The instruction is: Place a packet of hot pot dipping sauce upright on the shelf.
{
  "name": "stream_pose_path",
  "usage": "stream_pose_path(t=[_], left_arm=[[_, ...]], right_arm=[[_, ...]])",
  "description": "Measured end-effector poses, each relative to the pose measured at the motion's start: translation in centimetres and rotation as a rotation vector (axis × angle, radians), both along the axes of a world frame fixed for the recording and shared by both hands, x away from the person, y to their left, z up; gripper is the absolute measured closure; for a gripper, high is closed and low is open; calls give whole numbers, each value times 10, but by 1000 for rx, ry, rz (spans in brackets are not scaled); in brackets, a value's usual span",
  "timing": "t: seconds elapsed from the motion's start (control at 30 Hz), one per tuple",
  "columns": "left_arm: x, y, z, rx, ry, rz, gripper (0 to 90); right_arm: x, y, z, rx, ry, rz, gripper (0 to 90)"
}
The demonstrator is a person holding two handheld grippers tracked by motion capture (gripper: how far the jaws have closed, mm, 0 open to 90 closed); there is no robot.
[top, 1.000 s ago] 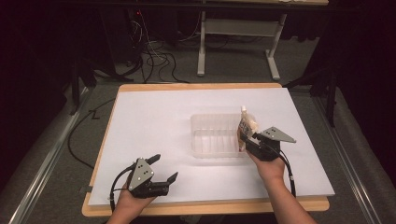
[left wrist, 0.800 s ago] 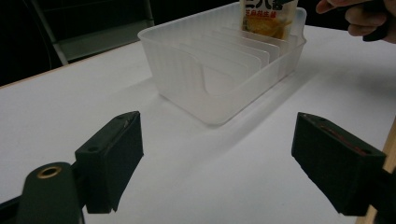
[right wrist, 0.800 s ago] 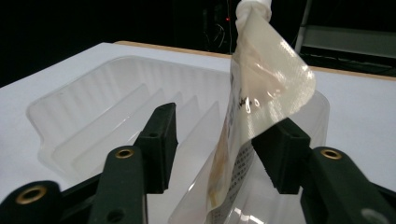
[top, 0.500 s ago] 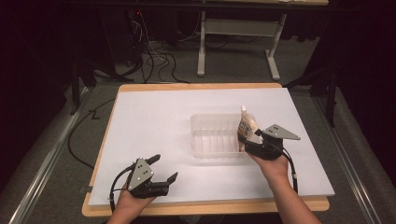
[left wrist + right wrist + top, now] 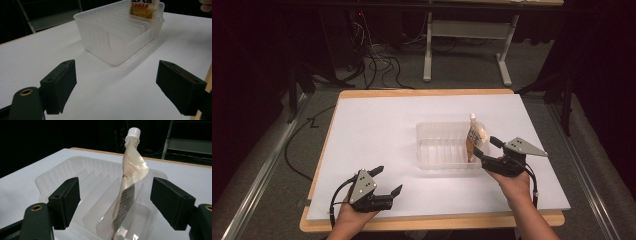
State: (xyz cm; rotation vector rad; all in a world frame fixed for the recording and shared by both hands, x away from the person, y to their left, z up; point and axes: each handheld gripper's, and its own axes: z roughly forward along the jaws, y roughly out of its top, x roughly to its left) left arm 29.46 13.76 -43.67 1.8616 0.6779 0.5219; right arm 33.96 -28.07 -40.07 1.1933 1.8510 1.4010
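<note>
The right gripper (image 5: 486, 147) sits at the near right corner of the tray, and its black jaws have just been opening — they now stand spread, with the pouch showing between them in the right gripper view but clear of both pads (image 5: 65, 200). The left gripper (image 5: 388, 181) rests near the front left edge of the board, jaws wide apart with nothing between them; in the left gripper view its pads (image 5: 60, 85) frame bare white surface, with the tray farther off.

Under everything lies the broad white sheet covering the wooden board (image 5: 377, 130). Right of its middle stands the clear, ribbed plastic rectangular tray with thin upright dividers (image 5: 437, 145), its slots running side by side. In the slot at the tray's right end stands the tall, soft translucent pouch with a white screw cap and orange-and-black printing (image 5: 474, 134) — upright, slightly twisted along its length, its bottom down inside the tray and its cap (image 5: 133, 131) well above the rim.
</note>
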Motion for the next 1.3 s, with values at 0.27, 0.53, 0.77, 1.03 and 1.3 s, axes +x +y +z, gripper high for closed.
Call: stream_pose_path(t=[0.27, 0.53, 0.77, 1.03, 1.3], left_arm=[[0, -1, -1, 5, 3, -5, 170], [-1, -3, -1, 5, 4, -6, 170], [-2, -10, -3, 17, 5, -16, 172], [-1, -13, -5, 25, 12, -16, 172], [-2, -8, -3, 13, 8, -4, 172]], right_arm=[[-24, -25, -4, 0, -16, -32, 237], [-57, -56, -19, -1, -13, -96, 240], [-69, -82, -37, -41, 6, -171, 262], [-64, -86, -45, -30, 29, -183, 265], [-61, -90, -50, -17, 54, -198, 275]])
